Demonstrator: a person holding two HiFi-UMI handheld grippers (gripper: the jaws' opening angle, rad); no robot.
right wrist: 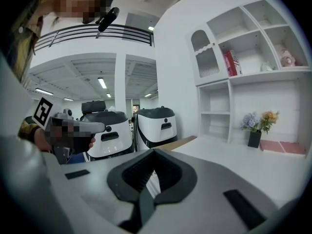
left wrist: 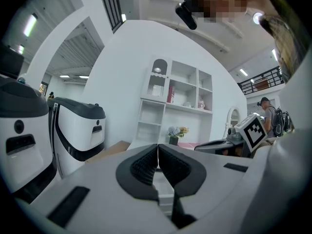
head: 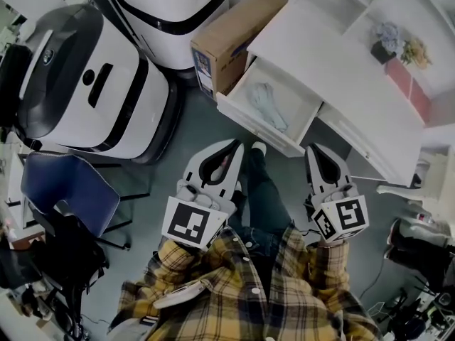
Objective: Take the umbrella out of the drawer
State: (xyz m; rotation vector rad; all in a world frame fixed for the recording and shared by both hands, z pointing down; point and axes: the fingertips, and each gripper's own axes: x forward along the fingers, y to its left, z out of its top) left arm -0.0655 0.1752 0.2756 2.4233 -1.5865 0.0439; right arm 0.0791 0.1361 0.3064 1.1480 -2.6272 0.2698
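A white drawer (head: pixel 257 125) stands pulled out of the white desk (head: pixel 334 55). In it lies a pale green folded umbrella (head: pixel 269 105). My left gripper (head: pixel 238 145) (left wrist: pixel 158 148) hovers just in front of the drawer's front edge, its jaws shut with nothing between them. My right gripper (head: pixel 313 150) (right wrist: pixel 155 155) is level with it, in front of the drawer's right corner, also shut and empty. Neither gripper touches the drawer or the umbrella. The right gripper shows at the right of the left gripper view, with its marker cube (left wrist: pixel 254 130).
A cardboard box (head: pixel 231 38) leans against the desk's left side. Two large white and black machines (head: pixel 92 84) (head: pixel 170 6) stand to the left. A blue chair (head: pixel 67 187) is at the near left. A flower pot (head: pixel 387 45) sits on the desk below shelves.
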